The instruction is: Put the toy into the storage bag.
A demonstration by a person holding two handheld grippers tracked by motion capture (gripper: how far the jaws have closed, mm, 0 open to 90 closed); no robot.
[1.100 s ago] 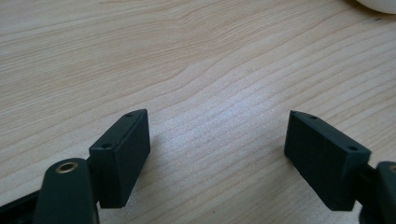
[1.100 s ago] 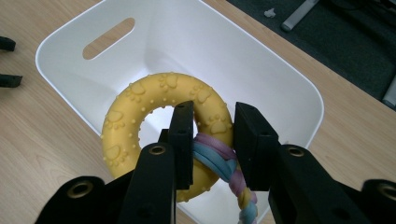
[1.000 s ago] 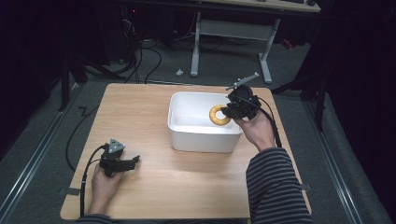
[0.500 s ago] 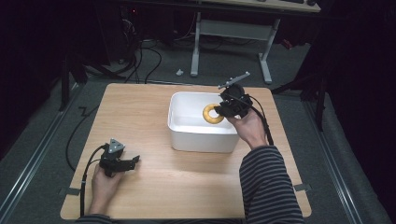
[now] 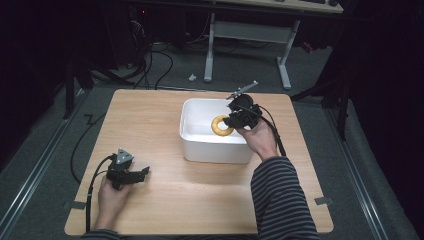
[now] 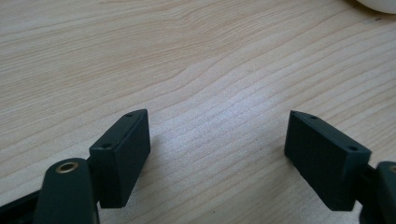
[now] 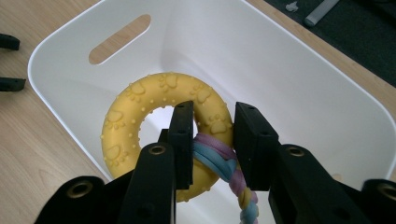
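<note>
A yellow rubber ring toy (image 5: 220, 125) with paw prints and a pastel braided rope (image 7: 225, 164) tied to it hangs inside the white bin (image 5: 200, 146). My right gripper (image 5: 233, 120) is shut on the ring where the rope wraps it; in the right gripper view its pads (image 7: 183, 122) press on both sides of the ring (image 7: 139, 108), above the bin's floor (image 7: 299, 70). My left gripper (image 5: 142, 172) rests on the wooden table (image 5: 150, 115) at the front left, well apart from the bin. Its jaws (image 6: 217, 126) stand open over bare wood.
The bin stands at the table's middle right, and its corner (image 6: 379, 4) shows in the left gripper view. A slot handle (image 7: 120, 38) opens in its far wall. Beyond the table are desk legs (image 5: 210, 45) and cables on the dark floor.
My right gripper has carried the yellow ring leftward and down, from over the bin's right rim to inside the bin. The left gripper has stayed put.
</note>
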